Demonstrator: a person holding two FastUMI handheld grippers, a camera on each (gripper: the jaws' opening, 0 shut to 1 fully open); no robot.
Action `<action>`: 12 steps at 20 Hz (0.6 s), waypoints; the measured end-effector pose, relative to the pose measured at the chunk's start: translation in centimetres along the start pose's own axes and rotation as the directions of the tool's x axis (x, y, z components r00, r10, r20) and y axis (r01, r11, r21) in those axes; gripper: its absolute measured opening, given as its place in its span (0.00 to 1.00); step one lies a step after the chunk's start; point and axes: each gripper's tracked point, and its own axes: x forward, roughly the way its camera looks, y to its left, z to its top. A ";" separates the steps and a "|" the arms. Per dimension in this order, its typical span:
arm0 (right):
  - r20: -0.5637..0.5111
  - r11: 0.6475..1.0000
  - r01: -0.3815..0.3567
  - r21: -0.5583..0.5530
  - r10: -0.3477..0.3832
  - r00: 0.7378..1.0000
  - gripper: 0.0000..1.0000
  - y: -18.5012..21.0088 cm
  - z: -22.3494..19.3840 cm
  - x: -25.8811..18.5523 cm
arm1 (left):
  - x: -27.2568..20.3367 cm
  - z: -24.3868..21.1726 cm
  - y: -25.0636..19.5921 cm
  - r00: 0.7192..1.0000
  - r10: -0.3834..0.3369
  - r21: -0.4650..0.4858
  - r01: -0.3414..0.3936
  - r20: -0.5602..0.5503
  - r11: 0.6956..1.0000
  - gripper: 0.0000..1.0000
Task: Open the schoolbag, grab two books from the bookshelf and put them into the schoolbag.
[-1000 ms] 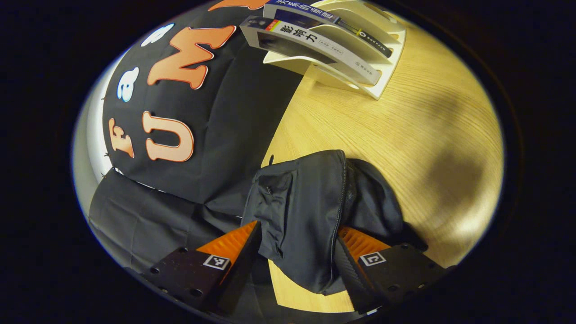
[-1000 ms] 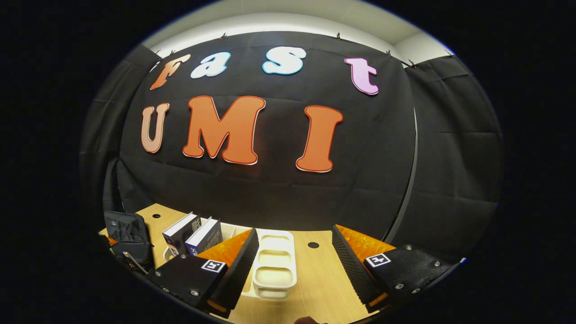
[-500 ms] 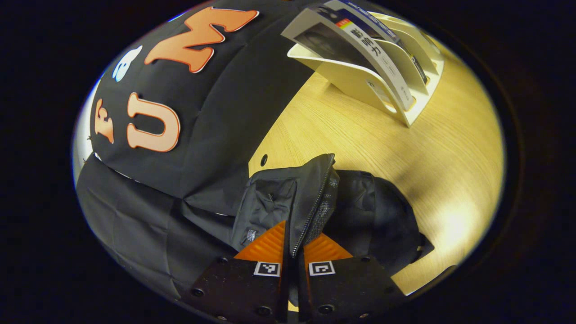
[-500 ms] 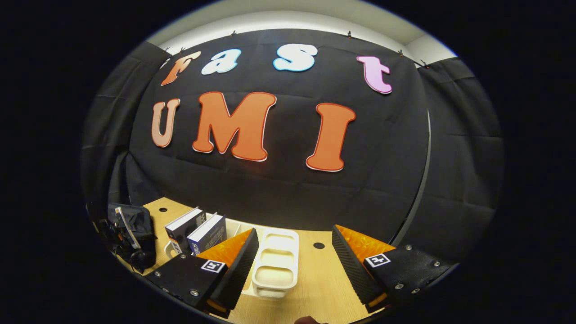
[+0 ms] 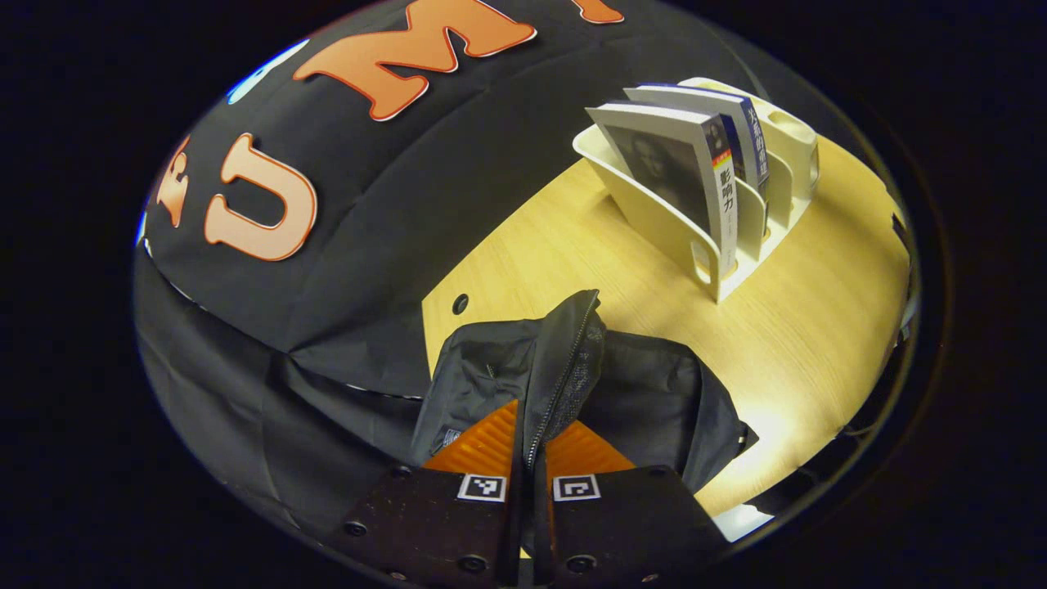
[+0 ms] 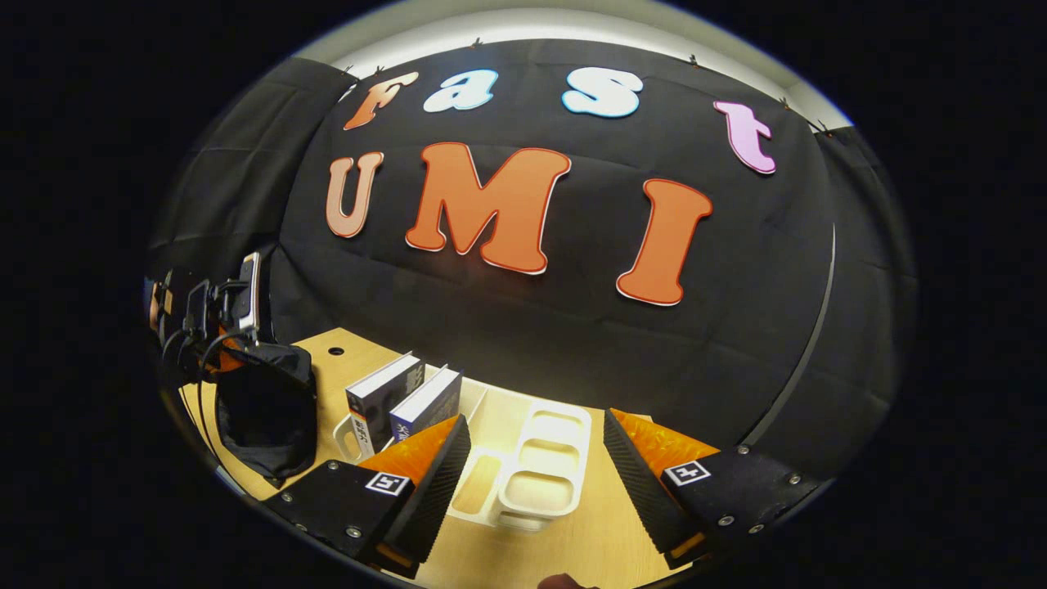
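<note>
Left claw (image 5: pixel 529 458) is pressed closed on the zippered edge of the black schoolbag (image 5: pixel 654 401), both fingers (image 5: pixel 483 438) squeezing the fabric flap that rises between them. In the left gripper view the bag slumps on the pale wooden worktop (image 5: pixel 802 327) just ahead of the fingers, its zipper teeth running up the pinched fold. Beyond the bag, well apart from it, a cream bookshelf (image 5: pixel 654 221) with several upright dividers stands on the worktop. Two books sit in its nearest slots: a grey-covered book (image 5: pixel 667 164) in front and a blue-spined book (image 5: pixel 748 131) just behind it, both leaning slightly. A small round hole (image 5: pixel 460 303) shows in the worktop near the black cloth wall.

Right claw (image 6: pixel 532 483) is spread wide with nothing between its fingers, hovering above the worktop (image 6: pixel 597 532). In the right gripper view the bookshelf (image 6: pixel 540 483) lies directly ahead, its empty slots nearest and the two books (image 6: pixel 401 401) standing at its left end. Farther left, the schoolbag (image 6: pixel 266 409) hangs lifted off the worktop, held from above by the left claw (image 6: pixel 237 348).
</note>
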 end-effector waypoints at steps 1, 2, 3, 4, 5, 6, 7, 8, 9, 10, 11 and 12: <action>-0.014 1.000 0.005 0.004 -0.005 1.000 0.97 1.1 0.2 0.3 | -0.1 0.3 0.4 0.999 -0.041 0.006 0.041 0.008 0.999 0.07; -0.033 1.000 0.009 0.012 -0.008 0.999 0.97 2.4 0.5 0.5 | -0.1 0.8 1.0 0.996 -0.084 0.017 0.084 0.020 0.996 0.07; -0.059 1.000 0.019 0.020 -0.018 0.998 0.97 3.5 0.7 0.8 | -0.3 1.2 1.8 0.992 -0.123 0.024 0.123 0.029 0.992 0.07; -0.086 0.999 0.037 0.027 -0.034 0.996 0.97 4.4 1.0 1.1 | -0.4 1.4 2.4 0.985 -0.167 0.025 0.166 0.033 0.986 0.07; -0.107 0.998 0.054 0.038 -0.050 0.993 0.97 5.2 1.4 1.5 | -0.5 1.6 3.3 0.977 -0.211 0.017 0.211 0.035 0.977 0.07; -0.128 0.997 0.058 0.048 -0.052 0.990 0.97 6.3 1.9 1.9 | -0.7 1.7 4.0 0.966 -0.255 0.014 0.254 0.034 0.967 0.07; -0.150 0.997 0.059 0.051 -0.050 0.987 0.97 7.6 2.3 2.4 | -1.0 1.7 4.9 0.959 -0.283 0.014 0.282 0.030 0.959 0.07; -0.175 0.997 0.063 0.046 -0.054 0.983 0.97 8.6 2.7 2.9 | -1.1 1.9 5.6 0.953 -0.300 0.019 0.300 0.036 0.954 0.07; -0.209 0.997 0.074 0.034 -0.066 0.976 0.97 9.4 2.8 3.4 | -1.4 2.3 6.2 0.945 -0.323 0.030 0.321 0.051 0.946 0.07; -0.255 0.996 0.084 0.022 -0.076 0.964 0.97 10.2 2.8 3.7 | -1.7 2.4 6.5 0.937 -0.345 0.037 0.343 0.054 0.939 0.07; -0.311 0.995 0.094 0.017 -0.085 0.947 0.97 10.9 2.6 4.1 | -2.0 2.6 6.5 0.925 -0.374 0.047 0.372 0.064 0.927 0.07; -0.363 0.995 0.097 0.028 -0.081 0.928 0.97 11.7 2.2 4.4 | -2.0 2.7 6.5 0.915 -0.398 0.060 0.395 0.070 0.917 0.07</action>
